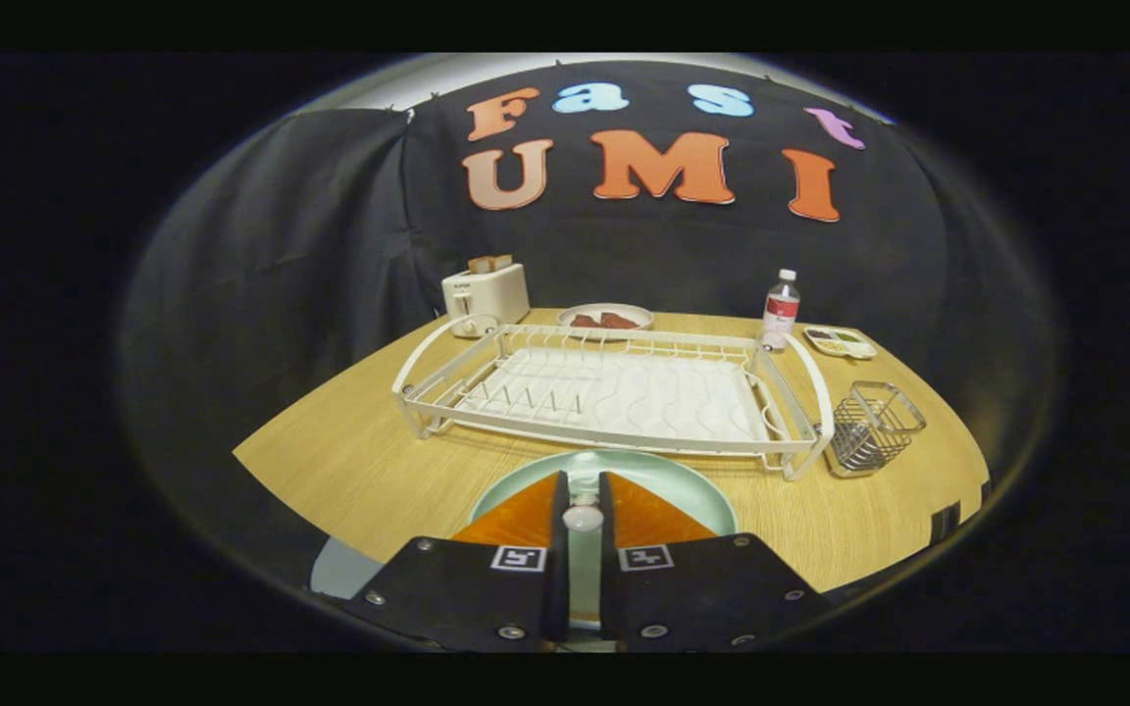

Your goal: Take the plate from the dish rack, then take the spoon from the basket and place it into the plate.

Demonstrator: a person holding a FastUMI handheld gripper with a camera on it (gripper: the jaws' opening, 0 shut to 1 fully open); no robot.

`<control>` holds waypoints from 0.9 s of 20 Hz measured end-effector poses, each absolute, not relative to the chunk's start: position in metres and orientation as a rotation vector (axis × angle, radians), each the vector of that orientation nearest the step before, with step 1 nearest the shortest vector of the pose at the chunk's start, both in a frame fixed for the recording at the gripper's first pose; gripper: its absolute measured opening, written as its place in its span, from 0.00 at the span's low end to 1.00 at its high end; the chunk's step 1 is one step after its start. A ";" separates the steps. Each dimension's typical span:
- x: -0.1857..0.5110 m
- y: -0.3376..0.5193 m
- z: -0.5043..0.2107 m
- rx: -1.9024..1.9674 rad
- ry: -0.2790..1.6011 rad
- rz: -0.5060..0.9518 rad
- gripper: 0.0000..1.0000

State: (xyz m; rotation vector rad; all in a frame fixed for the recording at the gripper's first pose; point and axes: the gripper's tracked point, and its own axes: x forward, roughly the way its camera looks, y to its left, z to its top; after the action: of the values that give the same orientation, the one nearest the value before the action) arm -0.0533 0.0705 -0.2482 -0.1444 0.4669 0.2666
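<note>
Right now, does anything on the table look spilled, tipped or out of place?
Nothing stands out. The white wire dish rack sits flat, the wire basket and clear bottle stand upright, and the gripper is closed on a small pale spoon over the pale green plate.

The table [379,461] holds 1 dish rack [614,397], 1 wire basket [871,424], 1 toaster [485,292] and 1 bottle [781,306]. There are 3 dishes: 1 green plate [683,480] at 6 o'clock, 1 round plate of food [606,317] at 12 o'clock and 1 small tray [840,341] at 2 o'clock. 1 spoon [583,514] sits between the 2 fingers [524,520].
</note>
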 end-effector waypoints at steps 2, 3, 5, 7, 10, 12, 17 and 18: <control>-0.060 0.068 -0.258 -0.128 0.517 0.272 0.15; -0.061 0.066 -0.258 -0.112 0.521 0.264 0.16; -0.062 0.062 -0.256 -0.070 0.520 0.246 0.22; -0.062 0.053 -0.252 -0.046 0.507 0.209 0.38; -0.057 0.042 -0.236 -0.031 0.483 0.166 0.85; -0.056 0.031 -0.218 -0.031 0.449 0.144 1.00; -0.046 0.009 -0.157 -0.010 0.346 0.089 0.99; -0.046 0.006 -0.145 -0.004 0.326 0.086 0.99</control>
State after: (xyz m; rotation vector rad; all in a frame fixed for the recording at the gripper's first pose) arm -0.0459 0.0065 -0.1453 -0.0044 0.3260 0.0861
